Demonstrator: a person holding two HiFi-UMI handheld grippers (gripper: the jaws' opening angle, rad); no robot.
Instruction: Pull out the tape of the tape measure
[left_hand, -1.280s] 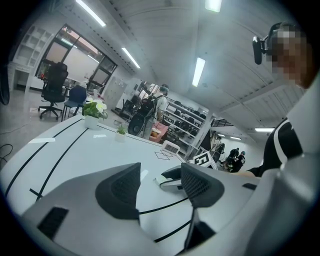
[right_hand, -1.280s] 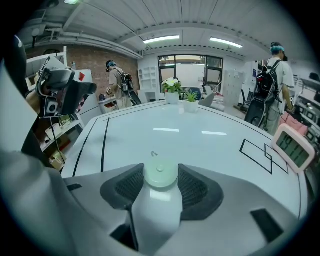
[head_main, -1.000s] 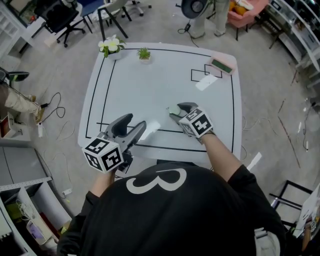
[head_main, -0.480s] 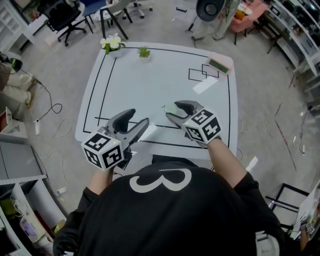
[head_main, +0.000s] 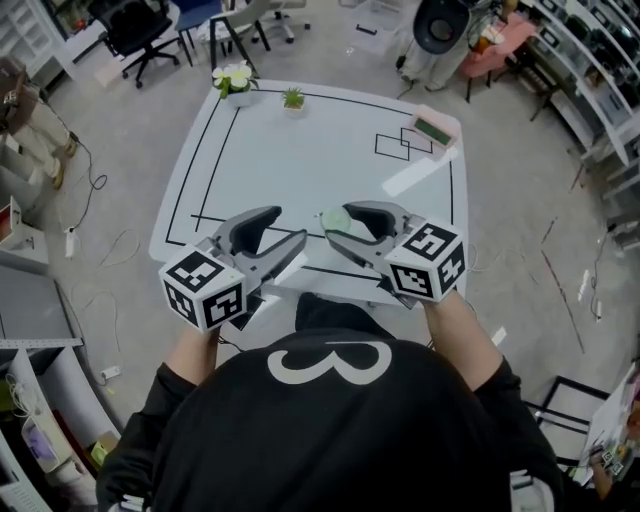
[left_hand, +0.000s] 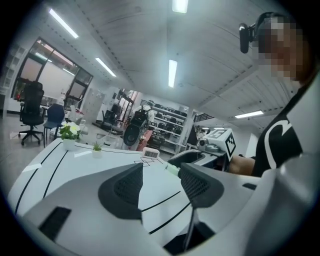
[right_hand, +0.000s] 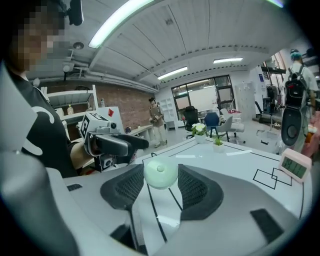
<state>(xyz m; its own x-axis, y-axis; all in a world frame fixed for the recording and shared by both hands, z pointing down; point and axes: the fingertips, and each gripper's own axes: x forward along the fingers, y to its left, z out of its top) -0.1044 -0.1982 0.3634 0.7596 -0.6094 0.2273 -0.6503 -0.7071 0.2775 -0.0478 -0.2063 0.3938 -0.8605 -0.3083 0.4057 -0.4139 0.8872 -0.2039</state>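
Tape measure (right_hand: 160, 173) one; left tool (head_main: 290, 224), right tool (head_main: 338, 222)

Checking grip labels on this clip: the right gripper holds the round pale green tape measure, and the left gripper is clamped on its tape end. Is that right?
Wrong for the left. The left gripper view shows the left gripper open, its jaws apart with nothing between them. The right gripper does hold the round pale green tape measure.
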